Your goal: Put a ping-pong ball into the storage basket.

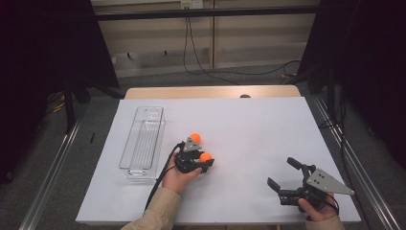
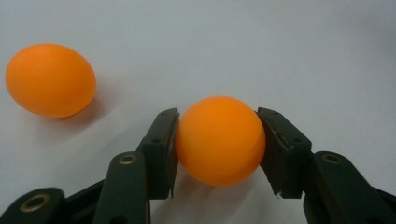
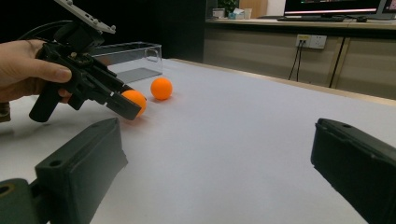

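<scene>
Orange ping-pong ball (image 2: 219, 140) sits clamped between both pads of the left hand-held gripper (image 2: 218, 144), resting on the white bench (image 1: 249, 139) surface; pads press it on either side, jaws closed down to ball width; in the high view the same ball (image 1: 206, 156) shows at the gripper's tip, roughly mid-bench, slightly left of centre; left hand (image 1: 179, 178) wraps the gripper body from below, cable trailing toward the bench's near edge.

Second orange ping-pong ball (image 1: 195, 138) lies loose on the bench just beyond the held one, apart from it; in the left gripper view it sits upper left (image 2: 50, 80), clear of the jaws; in the right gripper view both balls show near each other, free one (image 3: 161, 88) farther back.

Clear plastic bin (image 1: 142, 143), long and narrow, stands left of the balls, near but not touching.

Right hand-held gripper (image 1: 283, 177) rests low at the bench's near right, well apart from the balls; jaws spread wide, nothing between them; right hand (image 1: 317, 208) holds it.
</scene>
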Action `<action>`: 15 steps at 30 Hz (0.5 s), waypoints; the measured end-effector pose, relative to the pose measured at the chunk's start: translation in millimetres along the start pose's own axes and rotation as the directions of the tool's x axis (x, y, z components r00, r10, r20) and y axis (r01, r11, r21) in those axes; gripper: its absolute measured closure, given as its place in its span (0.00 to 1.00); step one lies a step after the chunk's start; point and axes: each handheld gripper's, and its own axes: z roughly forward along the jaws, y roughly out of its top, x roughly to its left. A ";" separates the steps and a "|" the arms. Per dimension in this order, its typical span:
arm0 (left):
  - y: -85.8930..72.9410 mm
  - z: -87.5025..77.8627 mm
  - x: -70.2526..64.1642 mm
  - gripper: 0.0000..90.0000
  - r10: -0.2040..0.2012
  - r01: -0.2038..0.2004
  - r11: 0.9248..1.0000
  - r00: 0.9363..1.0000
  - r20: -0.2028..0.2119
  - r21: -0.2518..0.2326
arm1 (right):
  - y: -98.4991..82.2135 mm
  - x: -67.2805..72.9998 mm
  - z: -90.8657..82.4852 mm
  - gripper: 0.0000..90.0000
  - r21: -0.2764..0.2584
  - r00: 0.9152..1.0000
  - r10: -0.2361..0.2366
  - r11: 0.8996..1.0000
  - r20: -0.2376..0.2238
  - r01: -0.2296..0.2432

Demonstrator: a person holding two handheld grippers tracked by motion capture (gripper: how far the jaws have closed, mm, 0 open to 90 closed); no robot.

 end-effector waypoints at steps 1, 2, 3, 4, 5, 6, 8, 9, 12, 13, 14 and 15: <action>0.4 -1.0 0.3 0.56 -0.001 0.001 1.000 1.000 -0.001 0.000 | 0.1 0.3 0.1 0.02 0.001 1.000 0.000 1.000 -0.001 0.000; 0.6 -1.8 0.5 0.56 -0.005 0.005 1.000 1.000 0.003 -0.002 | 0.1 0.6 0.2 0.02 0.001 1.000 -0.001 1.000 -0.002 0.001; 0.8 -2.4 0.6 0.56 -0.007 0.007 1.000 1.000 0.003 -0.005 | 0.1 0.9 0.3 0.02 0.001 1.000 -0.001 1.000 -0.003 0.001; 0.9 -3.1 1.0 0.56 -0.006 0.006 1.000 1.000 0.002 -0.006 | 0.2 1.0 0.3 0.02 0.001 1.000 -0.002 1.000 -0.004 0.002; 0.9 -3.9 1.2 0.56 -0.007 0.007 1.000 1.000 0.002 -0.004 | 0.2 1.0 0.3 0.02 0.002 1.000 -0.001 1.000 -0.004 0.001; 1.0 -4.5 1.5 0.56 -0.006 0.006 1.000 1.000 0.001 -0.005 | 0.2 1.0 0.4 0.02 0.001 1.000 0.000 1.000 -0.003 0.000; 1.3 -6.3 1.9 0.56 -0.013 0.013 1.000 1.000 0.000 -0.009 | 0.4 0.9 0.7 0.02 0.000 1.000 0.000 1.000 -0.003 0.000; 1.5 -7.1 2.4 0.56 -0.013 0.013 1.000 1.000 0.001 -0.010 | 0.5 0.9 1.0 0.02 0.000 1.000 0.001 1.000 -0.003 -0.001; 1.8 -9.0 2.9 0.56 -0.022 0.022 1.000 1.000 0.001 -0.016 | 0.4 1.3 1.9 0.02 0.003 1.000 -0.002 1.000 -0.008 0.002; 2.0 -9.8 3.4 0.56 -0.021 0.021 1.000 1.000 0.001 -0.016 | 0.3 1.5 2.3 0.02 0.002 1.000 -0.002 1.000 -0.009 0.002; 2.1 -10.7 3.6 0.56 -0.024 0.024 1.000 1.000 0.000 -0.017 | 0.4 1.8 2.6 0.02 0.002 1.000 0.000 1.000 -0.009 0.000; 2.2 -11.5 4.1 0.56 -0.024 0.024 1.000 1.000 0.000 -0.015 | 0.3 1.6 2.7 0.02 0.003 1.000 0.000 1.000 -0.010 0.000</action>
